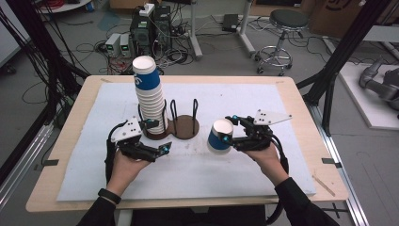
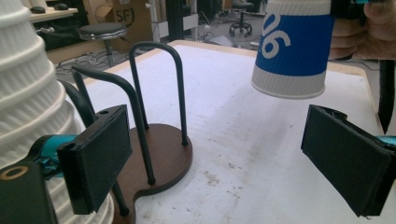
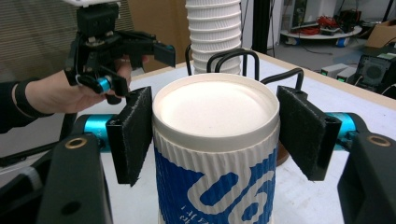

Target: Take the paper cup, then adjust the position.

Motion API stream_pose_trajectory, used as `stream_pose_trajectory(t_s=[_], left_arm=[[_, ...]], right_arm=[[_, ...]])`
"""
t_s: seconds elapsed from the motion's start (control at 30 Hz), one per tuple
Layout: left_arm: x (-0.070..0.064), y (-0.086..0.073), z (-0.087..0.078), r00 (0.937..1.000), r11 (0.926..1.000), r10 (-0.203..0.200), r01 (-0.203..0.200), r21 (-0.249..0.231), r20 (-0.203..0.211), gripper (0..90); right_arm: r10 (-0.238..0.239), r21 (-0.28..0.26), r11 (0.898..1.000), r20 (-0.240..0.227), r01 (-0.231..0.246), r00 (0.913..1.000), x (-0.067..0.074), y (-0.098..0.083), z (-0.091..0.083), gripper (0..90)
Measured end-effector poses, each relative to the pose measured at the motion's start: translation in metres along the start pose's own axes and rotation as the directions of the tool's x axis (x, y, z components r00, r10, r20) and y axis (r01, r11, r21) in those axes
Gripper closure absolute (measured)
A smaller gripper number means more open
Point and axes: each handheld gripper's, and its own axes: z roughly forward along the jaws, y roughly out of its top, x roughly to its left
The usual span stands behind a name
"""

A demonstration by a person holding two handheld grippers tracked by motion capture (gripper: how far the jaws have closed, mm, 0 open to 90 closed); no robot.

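Cables, power boxes and a round stool [image 1: 287, 20] crowd the floor behind the wooden surface [image 1: 301, 101], which is covered by a pale mat [image 1: 235, 99] marked with scuffs. Near the middle of the mat stands a dark brown cup holder [image 1: 184, 126] with black wire loops rising from its base; one side of it carries a tall stack of paper cups [image 1: 149, 96], white ribbed sleeves nested upside down with a blue-banded cup on top, the whole stack leaning a little. The other side of the holder is bare. To the right of the holder, the right gripper [image 1: 229, 137] has a single blue-and-white paper cup [image 1: 219, 137] clamped between its fingers; in the right gripper view the black pads press on both sides of the cup just below its closed white end, which faces the camera. The cup is held off the mat, tipped sideways, close to the holder but not touching it. The left gripper [image 1: 160, 137] sits just in front of the stack's foot, its fingers spread wide with nothing between them, one pad close beside the lowest cups.
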Motion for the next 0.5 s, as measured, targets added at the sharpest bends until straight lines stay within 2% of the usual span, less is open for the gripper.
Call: stream_pose_trajectory(t_s=[0.3,0.5], left_arm=[[-0.007,0.001,0.003,0.9996,0.9996,0.028,-0.028,0.01,0.009,8.6],[-0.011,0.0,0.012,0.9981,0.9992,0.038,-0.038,0.012,0.049,8.6]], right_arm=[[0.003,0.003,1.0,0.005,-0.003,1.0,-0.001,-0.001,-0.001,31.2],[0.005,-0.01,1.0,0.0,-0.005,1.0,0.0,-0.001,-0.003,31.2]])
